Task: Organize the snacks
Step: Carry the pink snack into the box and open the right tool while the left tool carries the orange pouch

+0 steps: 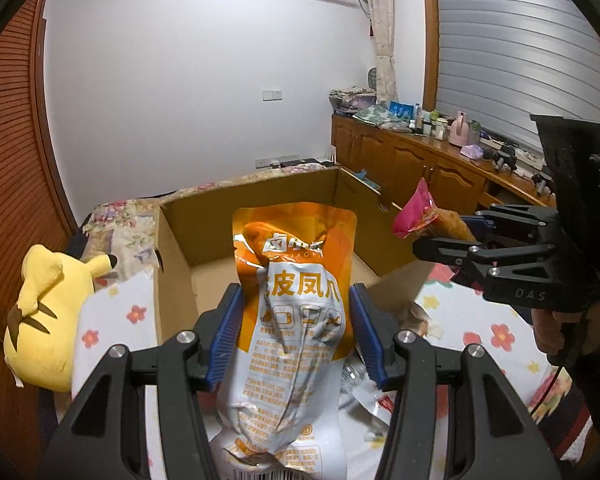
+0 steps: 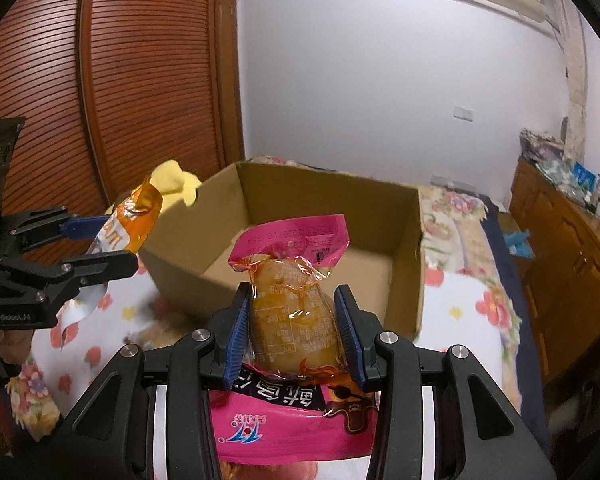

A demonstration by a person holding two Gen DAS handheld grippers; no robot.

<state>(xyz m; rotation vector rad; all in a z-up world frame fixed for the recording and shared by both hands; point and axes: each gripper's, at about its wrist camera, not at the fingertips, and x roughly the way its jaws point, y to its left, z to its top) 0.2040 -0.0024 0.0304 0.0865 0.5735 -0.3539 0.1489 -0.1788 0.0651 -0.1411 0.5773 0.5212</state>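
Both grippers are carrying snack packets over the bed, just short of the open cardboard box (image 1: 188,216).

My left gripper (image 1: 296,334) is clamping a crinkly orange-and-silver foil packet (image 1: 294,280) between its ribbed blue pads, the packet's bottom end running out of frame. My right gripper (image 2: 294,330) is squeezing a glossy pink-and-clear pouch (image 2: 294,312) with something lumpy and brown inside; its lower end is cut off too. The box is sitting on the flowered bedsheet (image 1: 496,332), its floor only partly showing behind the packets. A soft yellow plush toy (image 1: 44,312) is lying beside the box's left wall.
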